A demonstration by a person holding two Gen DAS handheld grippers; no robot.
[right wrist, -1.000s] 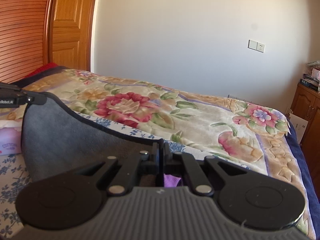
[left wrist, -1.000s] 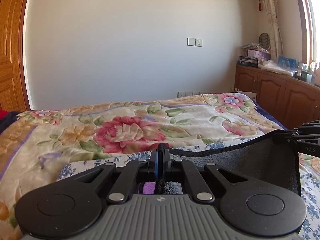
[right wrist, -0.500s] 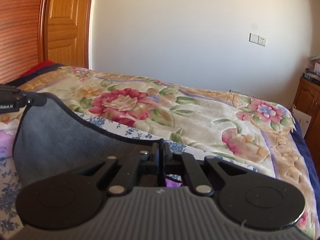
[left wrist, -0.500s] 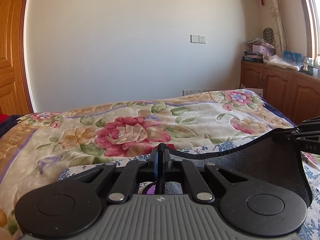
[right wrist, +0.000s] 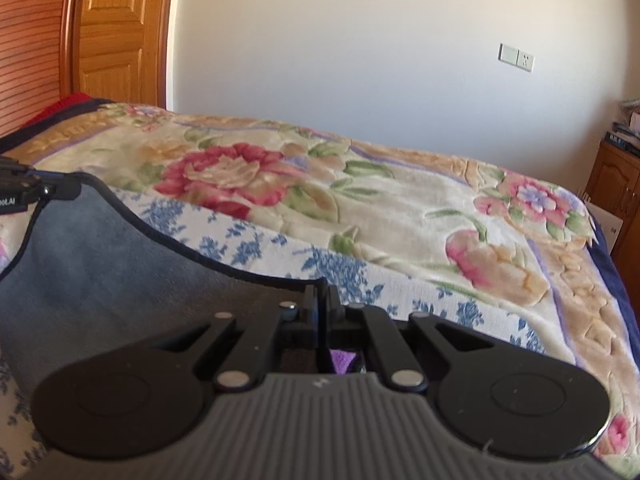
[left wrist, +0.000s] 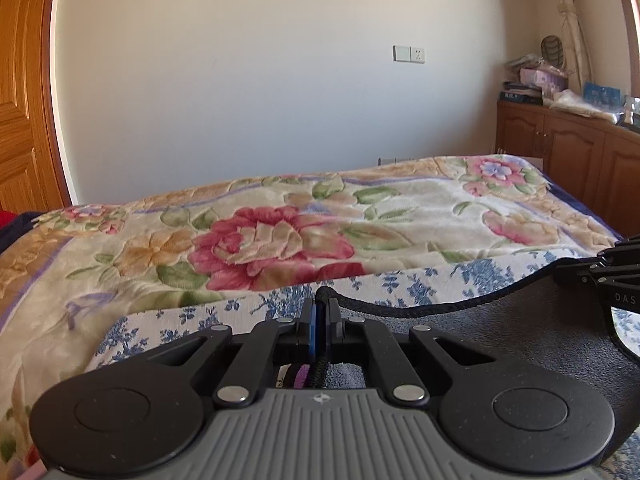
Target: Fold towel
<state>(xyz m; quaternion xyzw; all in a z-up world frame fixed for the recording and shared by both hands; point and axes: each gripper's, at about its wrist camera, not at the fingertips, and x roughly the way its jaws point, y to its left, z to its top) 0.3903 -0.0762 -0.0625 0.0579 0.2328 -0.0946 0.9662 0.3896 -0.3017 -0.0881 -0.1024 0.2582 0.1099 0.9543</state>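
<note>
A dark grey towel (left wrist: 520, 332) with a black stitched hem hangs stretched between my two grippers above the bed. My left gripper (left wrist: 320, 308) is shut on its hem at one corner. My right gripper (right wrist: 320, 296) is shut on the other corner; the towel (right wrist: 100, 264) sags to the left of it. The right gripper shows at the right edge of the left wrist view (left wrist: 592, 270), and the left gripper at the left edge of the right wrist view (right wrist: 52, 190). The towel's lower part is hidden behind the gripper bodies.
Below lies a bed with a floral blanket (left wrist: 280, 236) and a white sheet with blue flowers (right wrist: 320, 264). A wooden cabinet (left wrist: 568, 160) with clutter stands at the right wall. A wooden door (right wrist: 112, 40) is at the left. A bare white wall lies ahead.
Both grippers have moved lower and closer to the bed with the towel still held. The hem between them sags more.
</note>
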